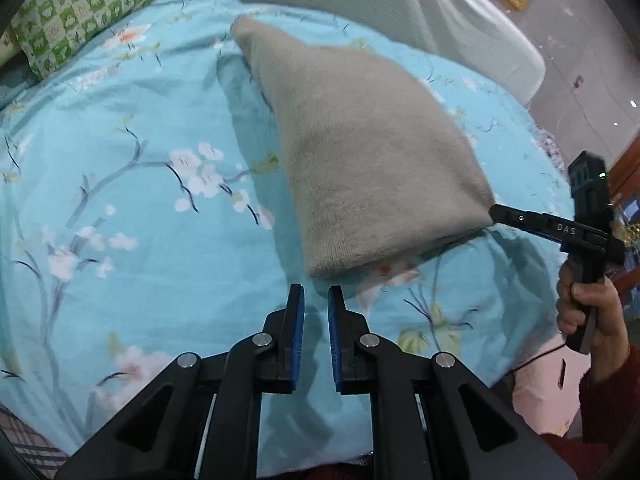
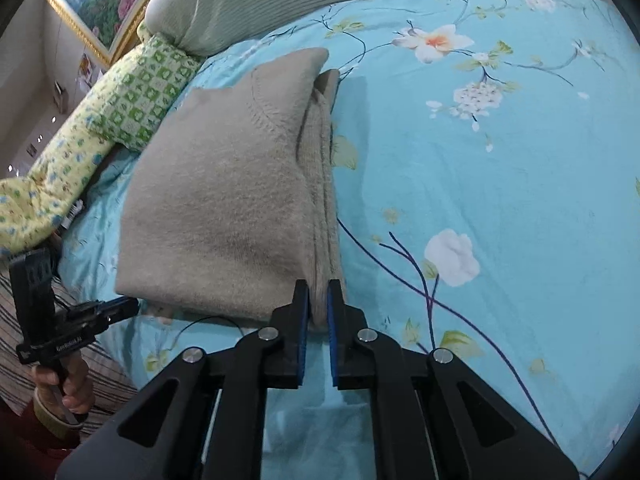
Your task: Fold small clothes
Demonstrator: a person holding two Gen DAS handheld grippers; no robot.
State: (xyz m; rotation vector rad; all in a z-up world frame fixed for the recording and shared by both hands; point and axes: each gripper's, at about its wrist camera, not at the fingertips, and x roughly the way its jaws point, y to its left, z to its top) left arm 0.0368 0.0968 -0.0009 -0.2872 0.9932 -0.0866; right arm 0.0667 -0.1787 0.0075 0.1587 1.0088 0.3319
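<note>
A grey knit sweater [image 1: 372, 160] lies folded into a thick bundle on the bed [image 1: 120, 200], out on its blue flowered cover, with a green checked pillow [image 1: 76, 12] at the head edge beyond it. The right gripper [image 2: 318, 300] is clenched on the near corner of the sweater's ribbed edge; in the right wrist view the knit sits pinched between the blue pads [image 2: 304, 320], and the left wrist view shows the same claw biting the bundle's corner from the side. The left gripper [image 1: 316, 304] has its jaws drawn nearly together with nothing between them: only the cover shows in the narrow gap, and the sweater's near corner lies just beyond the tips, apart from them. So the left claw is closed on nothing. Judging by this, the fold is well along: the sweater is already doubled over, its neckline [image 2: 264, 112] showing on top, and the step in hand looks like squaring up or shifting the bundle by its near edge. The next move probably calls for the left gripper to open and take the free near corner so both ends travel together; pulled by the right alone, the layers could slide apart and spoil the fold.
</note>
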